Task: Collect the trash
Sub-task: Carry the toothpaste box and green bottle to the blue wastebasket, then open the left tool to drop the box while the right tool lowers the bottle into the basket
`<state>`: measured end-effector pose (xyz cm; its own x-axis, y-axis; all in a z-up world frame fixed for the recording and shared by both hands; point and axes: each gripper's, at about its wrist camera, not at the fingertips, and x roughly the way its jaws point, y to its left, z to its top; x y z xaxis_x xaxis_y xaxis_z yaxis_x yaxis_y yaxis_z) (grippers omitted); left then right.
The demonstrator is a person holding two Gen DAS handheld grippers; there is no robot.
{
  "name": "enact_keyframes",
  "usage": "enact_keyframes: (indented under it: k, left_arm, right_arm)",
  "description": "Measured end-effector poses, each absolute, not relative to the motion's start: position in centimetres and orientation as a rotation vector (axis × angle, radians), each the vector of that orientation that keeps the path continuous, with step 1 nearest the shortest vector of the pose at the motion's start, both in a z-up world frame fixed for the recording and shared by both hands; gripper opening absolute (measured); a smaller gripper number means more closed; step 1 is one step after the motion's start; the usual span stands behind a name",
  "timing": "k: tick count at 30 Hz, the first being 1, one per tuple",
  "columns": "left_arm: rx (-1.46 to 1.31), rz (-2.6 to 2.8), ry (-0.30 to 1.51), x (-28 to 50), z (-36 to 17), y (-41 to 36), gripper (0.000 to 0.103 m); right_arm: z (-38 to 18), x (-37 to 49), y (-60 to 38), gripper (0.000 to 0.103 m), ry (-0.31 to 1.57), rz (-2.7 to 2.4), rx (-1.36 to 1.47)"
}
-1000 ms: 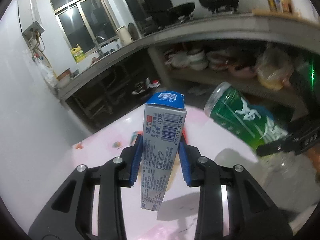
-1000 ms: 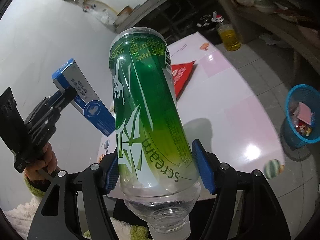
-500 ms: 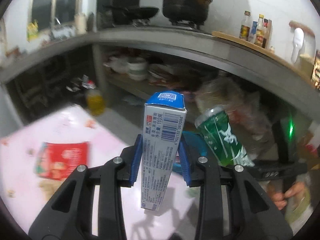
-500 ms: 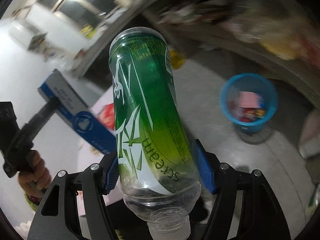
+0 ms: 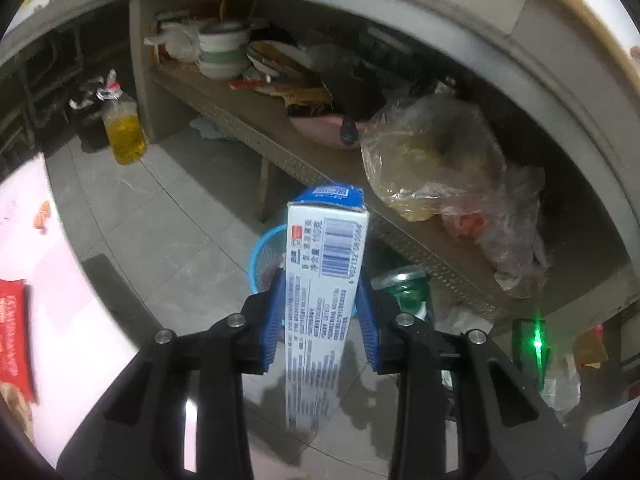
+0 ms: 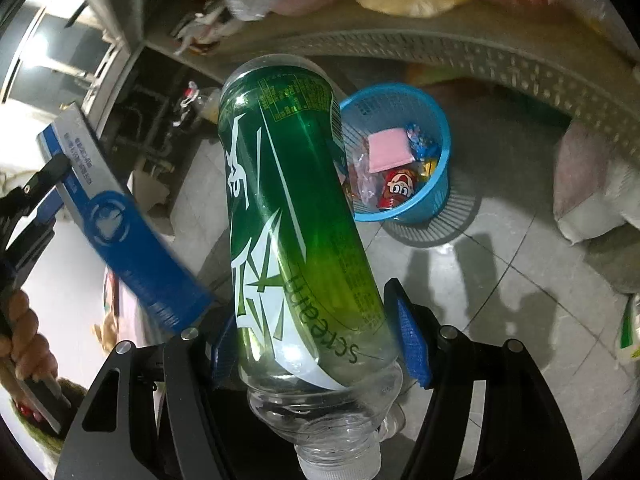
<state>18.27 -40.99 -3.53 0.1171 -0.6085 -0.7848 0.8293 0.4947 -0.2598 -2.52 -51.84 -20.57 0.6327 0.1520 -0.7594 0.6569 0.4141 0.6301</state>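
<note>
Both hands are swinging away from the tabletop (image 5: 24, 216) toward the blue trash basket (image 6: 434, 184) on the floor. The left gripper (image 5: 320, 320) is clamping the toothpaste box (image 5: 324, 280), the right gripper (image 6: 316, 344) the green bottle (image 6: 288, 220); release is likely next.

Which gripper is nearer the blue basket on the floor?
Right, it seems. The right gripper, holding the green bottle, has the blue basket just ahead; the left gripper, holding the box, sits beyond it, farther from the basket.
</note>
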Motion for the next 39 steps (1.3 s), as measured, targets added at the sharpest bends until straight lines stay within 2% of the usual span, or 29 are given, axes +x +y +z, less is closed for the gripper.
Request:
enact_keyframes:
  k: [4,14,15,17,18,22,25,35,39]
  left_arm:
    - [0.289,-1.074,1.064,19.6,-5.7,-44.5,0.032]
    - [0.413,-0.938,1.301,24.0,-15.9,-54.1,0.033]
    - [0.421,-0.925,1.301,24.3,-16.3,-54.7,0.035]
    - [0.441,-0.897,1.291,25.2,-17.4,-55.9,0.057]
    - [0.454,-0.860,1.267,25.6,-17.6,-56.0,0.058]
    - [0.437,-0.888,1.255,25.7,-17.0,-54.4,0.059]
    - [0.418,-0.915,1.230,25.9,-15.2,-52.5,0.059]
    - [0.348,-0.952,1.087,24.9,-8.8,-45.2,0.061]
    - [0.300,-0.962,1.058,23.7,-6.7,-41.5,0.067]
  right_arm:
    - [-23.0,-1.1,-53.7,0.065,0.888,-0.394,1.137]
    - [-29.2,5.2,-59.0,0.066,0.991,-0.482,1.120]
    - [-29.7,6.4,-59.9,0.067,0.990,-0.491,1.110]
    - [-30.7,8.3,-61.4,0.067,0.986,-0.522,1.100]
    - [-31.4,9.4,-62.1,0.067,0.981,-0.555,1.082]
    - [-34.9,12.3,-62.6,0.067,1.033,-0.606,1.046]
    - [-35.6,13.0,-62.0,0.067,1.047,-0.632,0.975]
    - [-33.6,11.3,-60.6,0.067,1.024,-0.718,0.798]
    - [-31.9,9.2,-59.1,0.067,1.001,-0.728,0.768]
